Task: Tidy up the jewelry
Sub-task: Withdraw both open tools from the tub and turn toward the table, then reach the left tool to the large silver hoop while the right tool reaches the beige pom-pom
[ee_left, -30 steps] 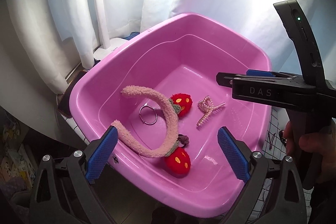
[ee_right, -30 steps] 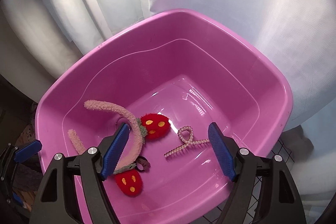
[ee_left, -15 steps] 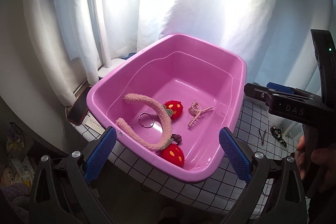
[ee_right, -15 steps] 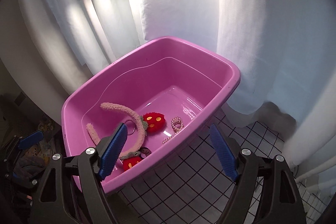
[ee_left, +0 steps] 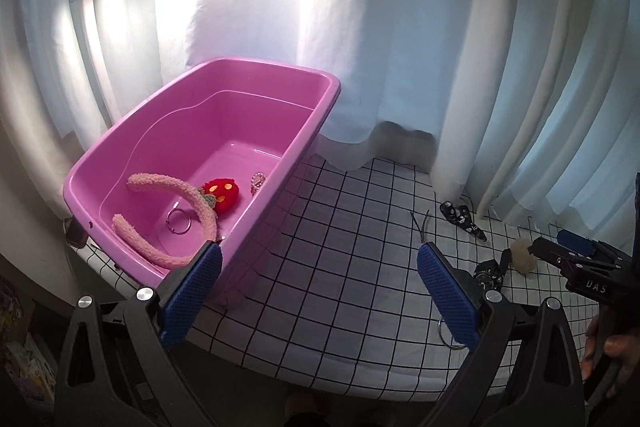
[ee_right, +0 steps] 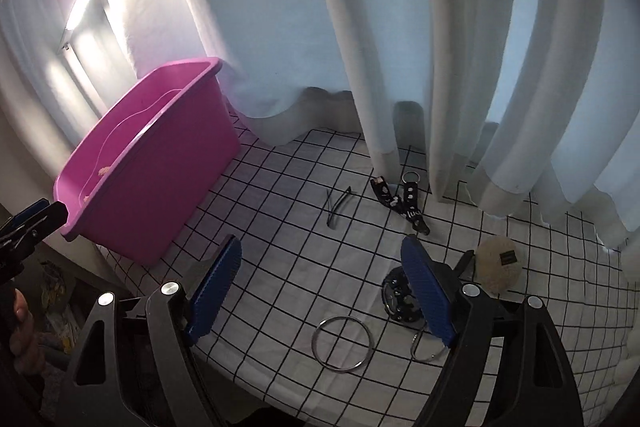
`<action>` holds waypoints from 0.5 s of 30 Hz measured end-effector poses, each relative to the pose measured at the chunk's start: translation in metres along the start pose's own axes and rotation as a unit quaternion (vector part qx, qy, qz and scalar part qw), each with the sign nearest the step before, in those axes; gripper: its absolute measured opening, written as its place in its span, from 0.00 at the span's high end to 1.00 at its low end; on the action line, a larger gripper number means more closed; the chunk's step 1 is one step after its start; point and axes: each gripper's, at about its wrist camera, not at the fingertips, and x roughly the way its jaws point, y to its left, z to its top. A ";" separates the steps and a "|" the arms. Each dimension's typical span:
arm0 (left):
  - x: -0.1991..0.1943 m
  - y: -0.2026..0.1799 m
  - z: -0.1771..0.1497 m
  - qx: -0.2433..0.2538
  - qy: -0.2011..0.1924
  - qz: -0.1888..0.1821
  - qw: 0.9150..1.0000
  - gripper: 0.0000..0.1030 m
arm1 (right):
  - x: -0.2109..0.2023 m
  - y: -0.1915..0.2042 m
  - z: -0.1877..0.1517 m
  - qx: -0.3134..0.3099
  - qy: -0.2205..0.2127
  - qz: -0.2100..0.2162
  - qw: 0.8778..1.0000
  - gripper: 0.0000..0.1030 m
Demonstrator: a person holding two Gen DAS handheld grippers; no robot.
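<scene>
Pink tub and loose jewelry on a grid-patterned tabletop (ee_right: 280, 219).

Pink tub (ee_left: 132, 163) at 9 o'clock on the tabletop holds a fuzzy pink headband (ee_left: 200, 211) with a red strawberry pom (ee_left: 220, 191), a small metal ring (ee_left: 179, 221) and a pearl clip (ee_left: 258, 183). Loose toward 3 o'clock: large metal ring (ee_right: 343, 343), black hair clip (ee_right: 338, 205), black lanyard (ee_right: 400, 203), cream pom-pom (ee_right: 498, 265), black beaded piece (ee_right: 398, 297). Left gripper (ee_left: 318, 291): jaws wide, nothing between. Right gripper (ee_right: 324, 291): jaws wide, nothing between, above the large metal ring.
</scene>
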 end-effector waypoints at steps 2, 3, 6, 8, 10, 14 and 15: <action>0.010 -0.021 -0.006 0.005 0.009 -0.009 1.000 0.07 | -0.007 -0.034 -0.015 0.023 0.001 -0.021 1.000 0.24; 0.016 -0.031 -0.010 0.005 0.015 -0.013 1.000 0.07 | -0.010 -0.050 -0.025 0.031 0.003 -0.029 0.999 0.24; 0.032 -0.064 -0.024 0.001 0.030 -0.011 1.000 0.07 | -0.015 -0.097 -0.044 0.045 0.009 -0.044 0.998 0.24; 0.040 -0.086 -0.035 -0.005 0.034 -0.004 0.999 0.07 | -0.013 -0.126 -0.055 0.048 0.015 -0.043 0.998 0.24; 0.047 -0.105 -0.048 -0.020 0.045 0.010 0.999 0.07 | -0.009 -0.153 -0.062 0.050 0.027 -0.041 0.998 0.24; 0.064 -0.135 -0.076 -0.062 0.072 0.033 0.995 0.07 | 0.006 -0.191 -0.071 0.025 0.042 -0.023 0.999 0.24; 0.067 -0.142 -0.084 -0.070 0.078 0.043 0.994 0.07 | 0.011 -0.197 -0.072 0.019 0.049 -0.015 0.999 0.24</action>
